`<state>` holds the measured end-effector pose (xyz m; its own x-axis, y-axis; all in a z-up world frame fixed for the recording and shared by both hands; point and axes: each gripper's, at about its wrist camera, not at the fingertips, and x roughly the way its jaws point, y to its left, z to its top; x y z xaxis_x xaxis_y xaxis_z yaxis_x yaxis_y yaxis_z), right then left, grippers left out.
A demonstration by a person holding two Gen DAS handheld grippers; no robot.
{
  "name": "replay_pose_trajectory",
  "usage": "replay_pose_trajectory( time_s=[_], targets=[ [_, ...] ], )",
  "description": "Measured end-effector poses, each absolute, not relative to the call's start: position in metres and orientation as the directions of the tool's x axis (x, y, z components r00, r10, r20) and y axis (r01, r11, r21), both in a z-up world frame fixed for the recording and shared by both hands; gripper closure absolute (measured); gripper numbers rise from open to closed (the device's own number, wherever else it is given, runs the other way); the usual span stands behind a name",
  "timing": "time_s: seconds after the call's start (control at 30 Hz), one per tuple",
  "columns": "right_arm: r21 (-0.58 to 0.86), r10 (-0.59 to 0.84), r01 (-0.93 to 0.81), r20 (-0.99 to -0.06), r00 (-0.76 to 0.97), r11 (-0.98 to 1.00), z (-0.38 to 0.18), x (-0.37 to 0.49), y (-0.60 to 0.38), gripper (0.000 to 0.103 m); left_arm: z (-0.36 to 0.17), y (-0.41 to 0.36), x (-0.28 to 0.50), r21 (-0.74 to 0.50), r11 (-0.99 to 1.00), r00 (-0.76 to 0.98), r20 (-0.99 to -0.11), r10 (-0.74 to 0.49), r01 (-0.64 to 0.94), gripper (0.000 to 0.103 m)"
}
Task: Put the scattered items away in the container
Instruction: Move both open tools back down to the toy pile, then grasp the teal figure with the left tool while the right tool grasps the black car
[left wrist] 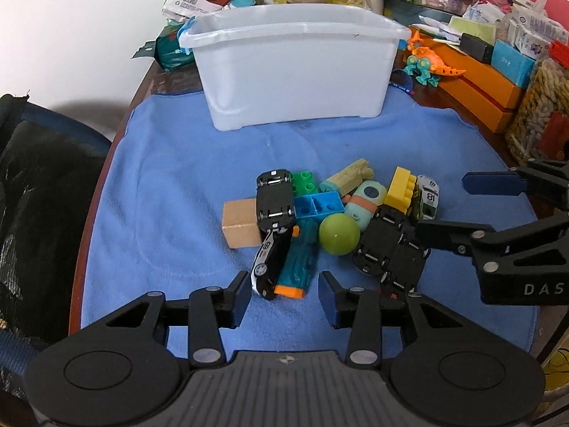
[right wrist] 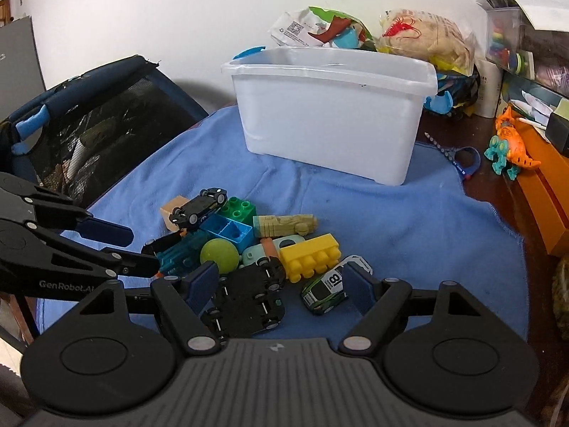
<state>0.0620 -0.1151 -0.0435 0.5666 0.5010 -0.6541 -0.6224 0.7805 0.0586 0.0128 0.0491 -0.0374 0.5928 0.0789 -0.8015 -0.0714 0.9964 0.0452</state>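
Left wrist view: the left gripper (left wrist: 284,297) hangs low over a blue cloth (left wrist: 170,185), its jaws apart and empty, framing the near end of a white-and-black toy car (left wrist: 264,265) that leans on a teal and orange toy (left wrist: 297,267). Behind them lies the rest of the heap: a wooden block (left wrist: 240,226), an overturned black car (left wrist: 275,199), a green ball (left wrist: 338,234) and a yellow brick (left wrist: 402,188). The white plastic container (left wrist: 295,64) stands well beyond the pile at the cloth's far edge; its inside is hidden from here. Right wrist view: the right gripper (right wrist: 279,286) is spread wide and holds nothing, with two upturned black cars (right wrist: 249,299) and a green racing car (right wrist: 325,288) numbered 81 lying between its fingers. These toys look small, light and rigid, so they should lift easily; the smooth ball will likely roll or slip from flat pads, and the cars are best pinched across their narrow sides instead of over the wheels. The pile is interlocked, so pulling one piece may shift its neighbours.
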Motion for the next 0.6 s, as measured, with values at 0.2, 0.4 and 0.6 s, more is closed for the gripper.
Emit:
replay_pose_trajectory(
  time_s=[0.2, 0.4, 0.6],
  targets=[
    [0.039, 0.487, -0.619, -0.658, 0.575, 0.784, -0.046, 0.062, -0.120, 0.024, -0.040, 0.050, 0.011, 0.033, 0.996, 0.577, -0.813, 0.074, -0.082, 0.057],
    [0.050, 0.480, -0.617, -0.678, 0.556, 0.785, -0.049, 0.063, -0.122, 0.028, -0.046, 0.056, 0.011, 0.001, 0.995, 0.574, -0.817, 0.057, -0.097, 0.057],
    [0.042, 0.465, -0.628, -0.710, 0.528, 0.777, -0.055, 0.062, -0.120, 0.037, -0.052, 0.052, 0.015, -0.006, 0.998, 0.573, -0.819, 0.027, -0.055, 0.058]
  ],
)
